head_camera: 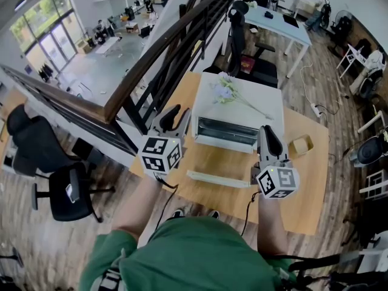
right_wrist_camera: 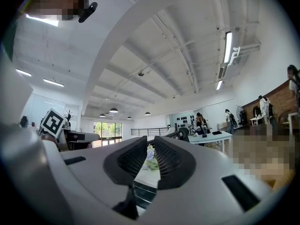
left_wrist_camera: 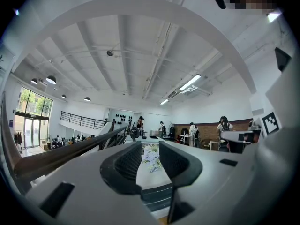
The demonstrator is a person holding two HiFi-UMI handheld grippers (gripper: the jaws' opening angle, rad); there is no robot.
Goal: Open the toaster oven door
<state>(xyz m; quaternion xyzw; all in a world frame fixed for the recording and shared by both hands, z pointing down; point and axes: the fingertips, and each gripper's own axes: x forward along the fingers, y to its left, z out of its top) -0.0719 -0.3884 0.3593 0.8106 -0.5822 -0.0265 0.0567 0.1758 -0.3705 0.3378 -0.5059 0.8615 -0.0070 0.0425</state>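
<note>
Shirt (head_camera: pixel 188 256): green cloth in soft folds, filling the lower edge, with the person's two forearms reaching out from it.
Left gripper (head_camera: pixel 176 117): grey moulded plastic with a black-and-white marker cube at its back, held level by the oven's left front corner. Its dark ribbed pads (left_wrist_camera: pixel 126 163) stood well apart with nothing between them.
Right gripper (head_camera: pixel 271 136): the same build, held level by the oven's right front corner. Its ribbed pads (right_wrist_camera: pixel 167 158) left only a narrow slot and gripped nothing.
Oven (head_camera: pixel 242 111): a white box with a smooth flat top, on the far half of the table. Its dark, metal-lined mouth faced the person.
Door (head_camera: pixel 218 179): it looked let down flat toward the person. Its pale straight edge bar lay between the two grippers, and I could not tell if it touched either.
Flowers (head_camera: pixel 227 92): a pale, thin-stemmed sprig lying on the oven top.
Table (head_camera: pixel 309 193): light wood, rectangular.
Box (head_camera: pixel 301 145): small, tan and open-topped, just right of the oven.
Railing (head_camera: pixel 151 59): a dark wooden rail on black metal bars, left of the table.
</note>
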